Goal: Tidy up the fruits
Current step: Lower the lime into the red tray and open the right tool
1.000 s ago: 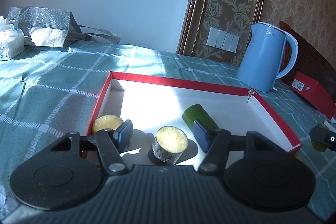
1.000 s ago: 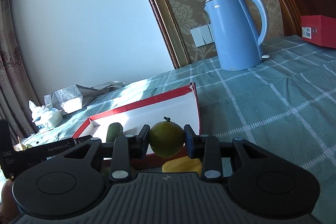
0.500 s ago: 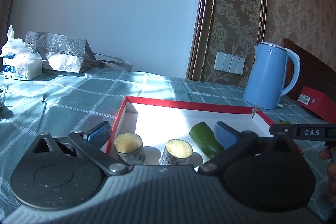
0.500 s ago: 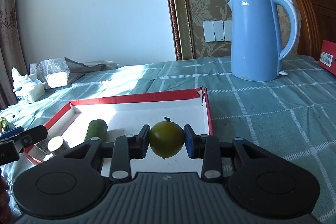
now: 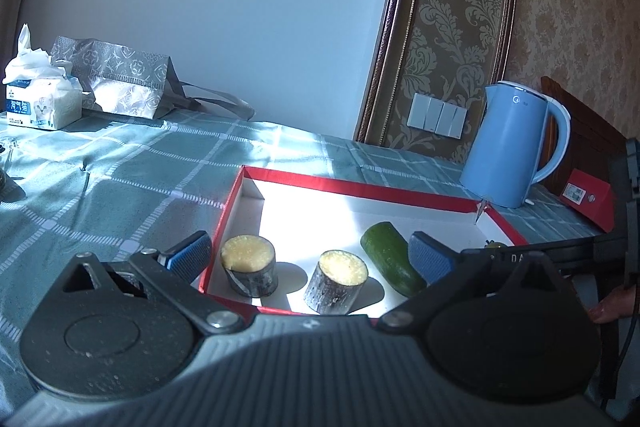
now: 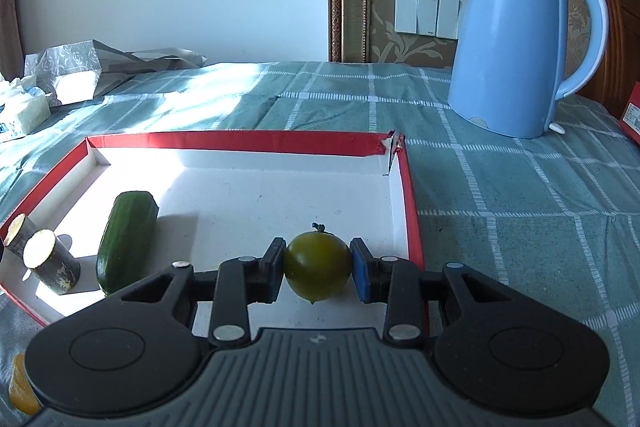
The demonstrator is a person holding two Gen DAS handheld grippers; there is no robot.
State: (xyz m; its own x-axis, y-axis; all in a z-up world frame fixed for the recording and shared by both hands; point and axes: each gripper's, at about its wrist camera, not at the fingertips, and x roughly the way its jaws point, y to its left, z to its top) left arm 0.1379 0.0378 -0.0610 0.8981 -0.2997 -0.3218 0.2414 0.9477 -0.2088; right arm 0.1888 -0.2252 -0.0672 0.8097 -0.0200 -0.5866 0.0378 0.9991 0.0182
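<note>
A red-rimmed white tray (image 5: pixel 360 187) (image 6: pixel 240 141) lies on the checked tablecloth. In it stand two cut sugarcane pieces (image 5: pixel 249 265) (image 5: pixel 337 281) (image 6: pixel 50 261) and a green cucumber piece (image 5: pixel 392 259) (image 6: pixel 128 235) lies beside them. My left gripper (image 5: pixel 308 255) is open and empty, held just before the tray's near edge. My right gripper (image 6: pixel 318 267) is shut on a round green fruit (image 6: pixel 318 265) and holds it over the tray's right part. The right gripper's side also shows at the right edge of the left wrist view (image 5: pixel 560 255).
A blue kettle (image 5: pixel 516 147) (image 6: pixel 520 39) stands behind the tray on the right. A red box (image 5: pixel 588 197) lies beyond it. A tissue pack (image 5: pixel 40 99) and silver bag (image 5: pixel 120 79) sit far left. A yellow piece (image 6: pixel 20 387) lies outside the tray's near left corner.
My left gripper opened wide and drew back from the sugarcane piece, which now stands in the tray. My right gripper carried the green fruit leftwards over the tray.
</note>
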